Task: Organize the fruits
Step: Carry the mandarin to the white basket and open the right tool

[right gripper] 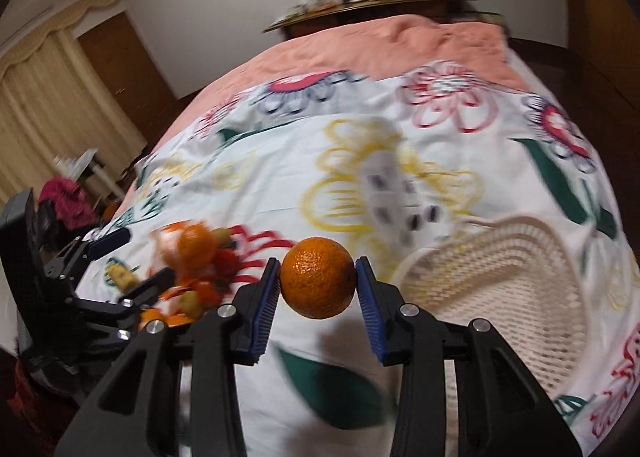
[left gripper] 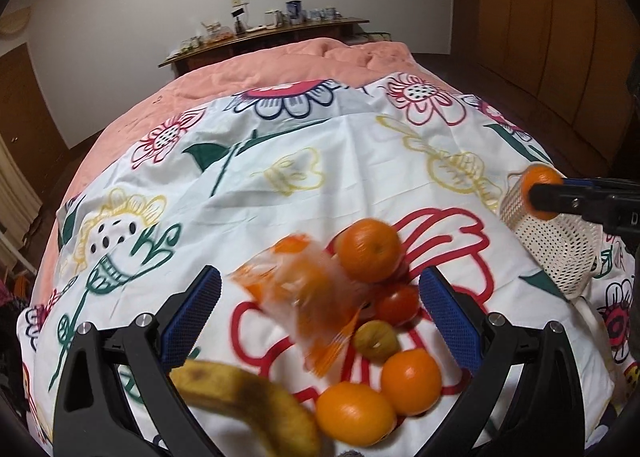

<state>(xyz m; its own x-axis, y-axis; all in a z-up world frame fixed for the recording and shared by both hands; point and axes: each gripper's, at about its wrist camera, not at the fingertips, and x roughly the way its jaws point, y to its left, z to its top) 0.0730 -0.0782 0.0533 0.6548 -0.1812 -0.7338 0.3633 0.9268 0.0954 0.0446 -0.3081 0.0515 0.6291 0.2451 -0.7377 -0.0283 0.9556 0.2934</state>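
Observation:
My right gripper (right gripper: 317,285) is shut on an orange (right gripper: 317,282), held off the flowered cloth just left of the white mesh basket (right gripper: 520,297). From the left wrist view that orange (left gripper: 541,183) hangs at the basket's (left gripper: 560,245) rim. My left gripper (left gripper: 320,301) stands open over a fruit pile: several oranges (left gripper: 370,249), a red tomato (left gripper: 398,305), a small yellow-green fruit (left gripper: 376,339), an orange plastic bag (left gripper: 304,297) and a browned banana (left gripper: 256,405). Nothing is between its pads. In the right wrist view the left gripper (right gripper: 132,257) sits at the far left beside the pile (right gripper: 196,253).
The flowered white cloth (left gripper: 280,145) lies on a pink bedspread (left gripper: 260,69). A wooden shelf with jars (left gripper: 272,33) runs behind the bed, a wooden wardrobe (left gripper: 560,37) stands at the right, and curtains (right gripper: 52,97) and red clothing (right gripper: 68,197) are at the left.

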